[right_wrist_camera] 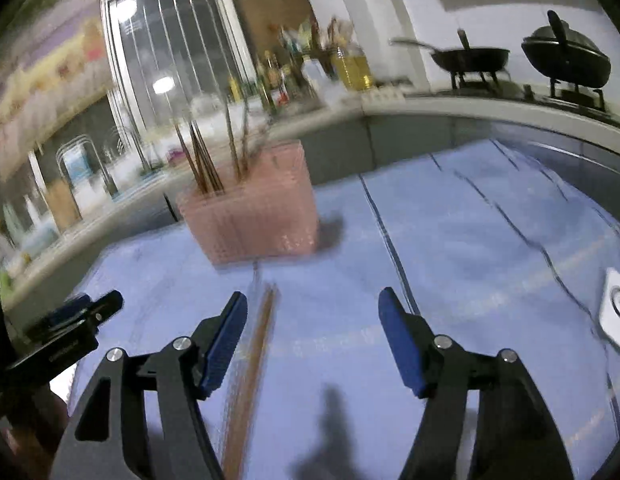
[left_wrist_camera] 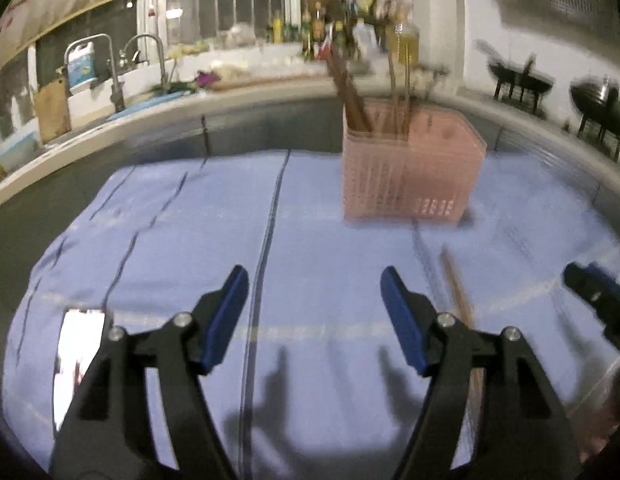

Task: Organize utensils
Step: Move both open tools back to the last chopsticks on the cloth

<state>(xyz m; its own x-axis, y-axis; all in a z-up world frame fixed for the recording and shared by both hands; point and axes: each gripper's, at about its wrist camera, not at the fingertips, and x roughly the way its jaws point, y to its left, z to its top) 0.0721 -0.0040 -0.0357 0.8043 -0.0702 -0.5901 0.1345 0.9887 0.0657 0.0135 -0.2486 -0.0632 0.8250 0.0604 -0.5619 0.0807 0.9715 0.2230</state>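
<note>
A pink slotted utensil basket (left_wrist_camera: 410, 172) stands on the blue cloth (left_wrist_camera: 190, 240) with several brown chopsticks (left_wrist_camera: 350, 92) upright in it. It also shows in the right wrist view (right_wrist_camera: 254, 208) with its chopsticks (right_wrist_camera: 202, 160). A loose pair of brown chopsticks (left_wrist_camera: 456, 288) lies on the cloth in front of the basket, and in the right wrist view (right_wrist_camera: 256, 344) just right of my right gripper's left finger. My left gripper (left_wrist_camera: 314, 312) is open and empty above the cloth. My right gripper (right_wrist_camera: 312, 340) is open and empty; it shows at the left view's right edge (left_wrist_camera: 598, 292).
A kitchen counter (left_wrist_camera: 238, 92) curves behind with a sink tap (left_wrist_camera: 150, 60), bottles (left_wrist_camera: 406, 40) and black woks (right_wrist_camera: 566, 56) on a stove. A white flat device (right_wrist_camera: 618, 312) lies on the cloth at the right. A shiny patch (left_wrist_camera: 78, 344) shows at the left.
</note>
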